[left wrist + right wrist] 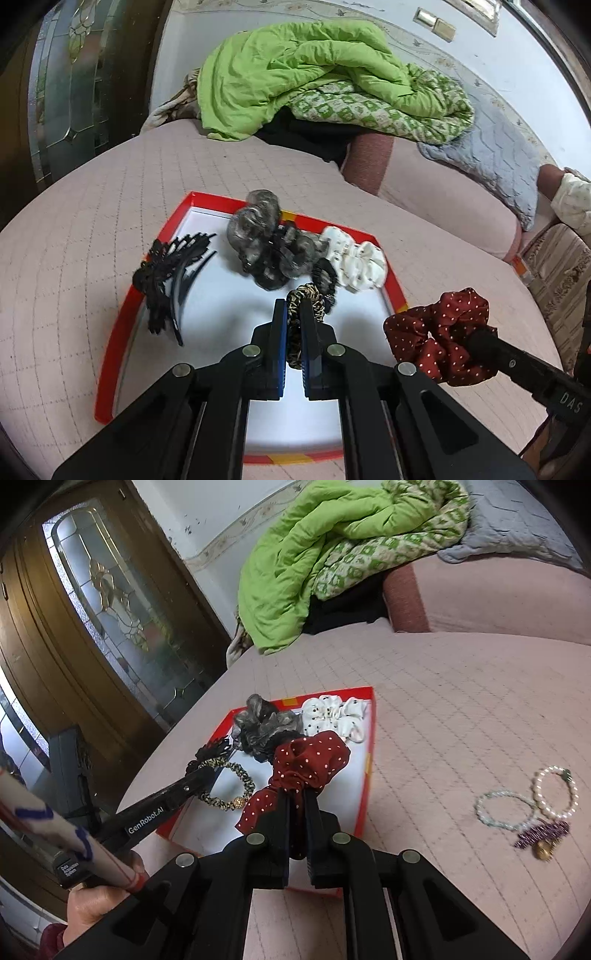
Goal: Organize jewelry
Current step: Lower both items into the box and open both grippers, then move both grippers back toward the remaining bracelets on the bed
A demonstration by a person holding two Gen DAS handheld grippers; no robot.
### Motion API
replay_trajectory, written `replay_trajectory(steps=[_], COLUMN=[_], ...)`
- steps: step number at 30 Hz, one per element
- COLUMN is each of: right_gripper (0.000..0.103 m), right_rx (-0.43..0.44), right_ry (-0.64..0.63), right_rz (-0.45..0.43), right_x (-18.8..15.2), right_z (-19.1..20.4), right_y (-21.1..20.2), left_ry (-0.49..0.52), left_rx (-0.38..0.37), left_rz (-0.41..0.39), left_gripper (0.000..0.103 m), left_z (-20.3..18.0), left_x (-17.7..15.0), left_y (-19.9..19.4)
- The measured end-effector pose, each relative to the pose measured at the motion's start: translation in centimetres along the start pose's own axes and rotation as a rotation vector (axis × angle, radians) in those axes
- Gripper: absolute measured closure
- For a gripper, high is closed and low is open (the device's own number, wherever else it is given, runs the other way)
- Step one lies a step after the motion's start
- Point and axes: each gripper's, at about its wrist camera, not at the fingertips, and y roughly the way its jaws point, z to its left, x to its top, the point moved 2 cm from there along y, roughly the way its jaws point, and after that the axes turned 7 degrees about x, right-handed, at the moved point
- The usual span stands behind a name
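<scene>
Your left gripper (293,325) pinches the leopard tie (306,306); right gripper (300,812) clamps the red scrunchie (306,764) at 3 o'clock; both crowd the tray (122,314); release carelessly and they tangle.

Both grippers are matte black plastic, with angular arms and round silver screw heads at the joints. The left gripper (293,321) has blue pads lining its fingers and white "GenRobot.AI" lettering along one side. The right gripper (300,805) carries "DAS" lettering. A bare-skinned hand (99,901) shows above a dark red cuff.
</scene>
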Motion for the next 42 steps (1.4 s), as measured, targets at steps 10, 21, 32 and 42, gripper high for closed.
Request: replay_trajectory(steps=[10,21,32,42], right_gripper=[0.094,0.093,0.082,0.074], right_rx=[0.014,0.010,0.001,0.019], right_ry=[0.009,0.007,0.001,0.007], right_rz=[0.051,0.110,0.117,0.090], right_x=[0.5,0.9,0.9,1.2], right_z=[-1.0,-3.0,-3.2,-3.1], right_y=[4.5,7.6,7.3,5.7], left_ry=[0.016,0.023,0.041,0.021], left_rx=[0.058,0.106,0.116,0.118], left_rz=[0.046,0.068,0.066,-0.002], left_gripper=[0.097,0.097,0.093,0.070], left_z=[0.0,0.5,0.1,-0.7], left_x=[0.2,0.6,0.5,1.0], left_y=[2.6,4.2,4.3,2.9])
